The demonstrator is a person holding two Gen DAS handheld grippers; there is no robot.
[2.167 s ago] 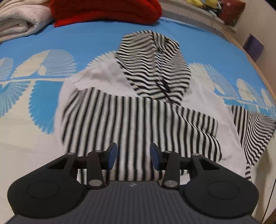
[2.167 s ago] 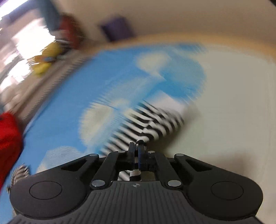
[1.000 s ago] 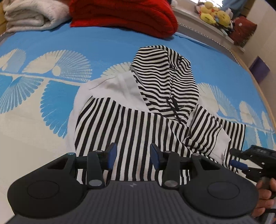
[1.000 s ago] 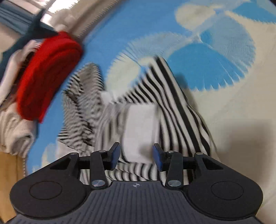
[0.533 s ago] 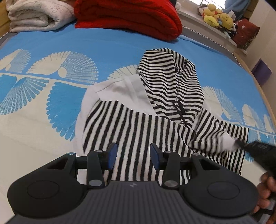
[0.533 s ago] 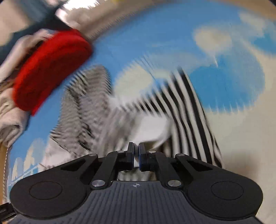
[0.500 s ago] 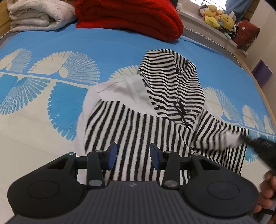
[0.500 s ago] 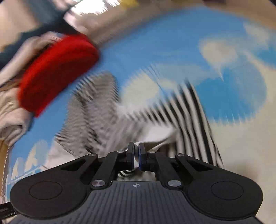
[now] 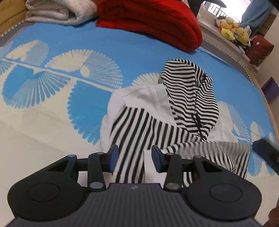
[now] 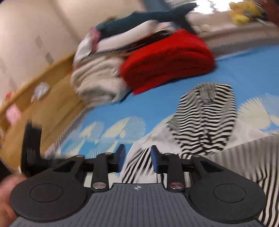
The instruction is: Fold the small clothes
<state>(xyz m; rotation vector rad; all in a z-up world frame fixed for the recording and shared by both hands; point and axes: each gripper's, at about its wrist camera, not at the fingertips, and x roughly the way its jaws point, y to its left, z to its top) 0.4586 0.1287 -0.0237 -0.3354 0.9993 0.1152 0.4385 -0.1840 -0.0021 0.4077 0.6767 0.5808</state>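
Observation:
A small black-and-white striped hoodie (image 9: 174, 113) lies on the blue and cream patterned bedspread (image 9: 69, 52), hood away from me, both sleeves folded across its body. My left gripper (image 9: 133, 158) is open and empty, just above the hoodie's near edge. My right gripper (image 10: 136, 157) is open and empty over the hoodie (image 10: 205, 118); that view is blurred by motion. The right gripper's dark body shows as a blur at the right edge of the left wrist view (image 9: 266, 152).
A folded red blanket (image 9: 148, 19) and a folded cream blanket (image 9: 57, 10) lie at the far side of the bed. Plush toys (image 9: 233, 31) sit on a ledge at the far right. A wooden bed frame (image 10: 40, 104) runs along the left.
My right gripper, shut on the right sleeve half a second ago, has opened and let it go across the hoodie's body. The right gripper has swung round. My left gripper stayed open and shifted slightly left.

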